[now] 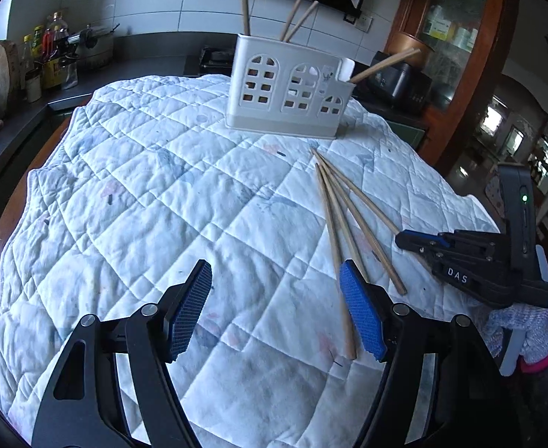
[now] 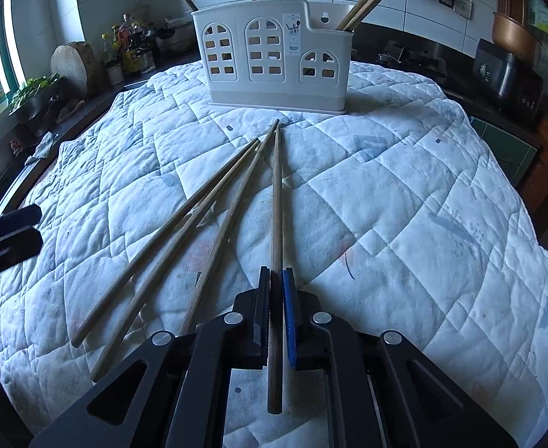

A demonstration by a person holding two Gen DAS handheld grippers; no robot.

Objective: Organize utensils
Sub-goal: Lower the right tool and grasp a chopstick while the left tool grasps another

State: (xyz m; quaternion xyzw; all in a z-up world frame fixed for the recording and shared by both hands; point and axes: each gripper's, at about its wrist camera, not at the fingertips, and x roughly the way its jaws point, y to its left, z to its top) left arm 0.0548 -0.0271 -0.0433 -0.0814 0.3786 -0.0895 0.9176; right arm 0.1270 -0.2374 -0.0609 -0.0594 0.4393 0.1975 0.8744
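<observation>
My right tool point(image 2: 276, 291) is clenched on one wooden chopstick point(image 2: 276, 201), which runs straight between its pads and points toward the white utensil holder point(image 2: 274, 56) at the far side of the tabletop. My left tool point(image 1: 274, 306) is released, its blue-padded fingers point(image 1: 361, 313) spread wide above the white quilted cloth point(image 1: 143, 194) that covers the tabletop. Three loose chopsticks point(image 2: 184, 220) lie on the cloth just left of the one I grip, fanned out with their thin tips gathered near the holder; in the left wrist view one of them passes just beside my left tool's right finger. The holder stands upright, with arched window cut-outs, and several chopsticks point(image 1: 244, 3) already lean out of its compartments. Beyond the cloth, a dark counter carries bottles point(image 2: 124, 52), a round wooden block point(image 2: 73, 63) and a dark appliance point(image 2: 505, 78). A wooden cabinet point(image 1: 457, 26) stands at the far right.
</observation>
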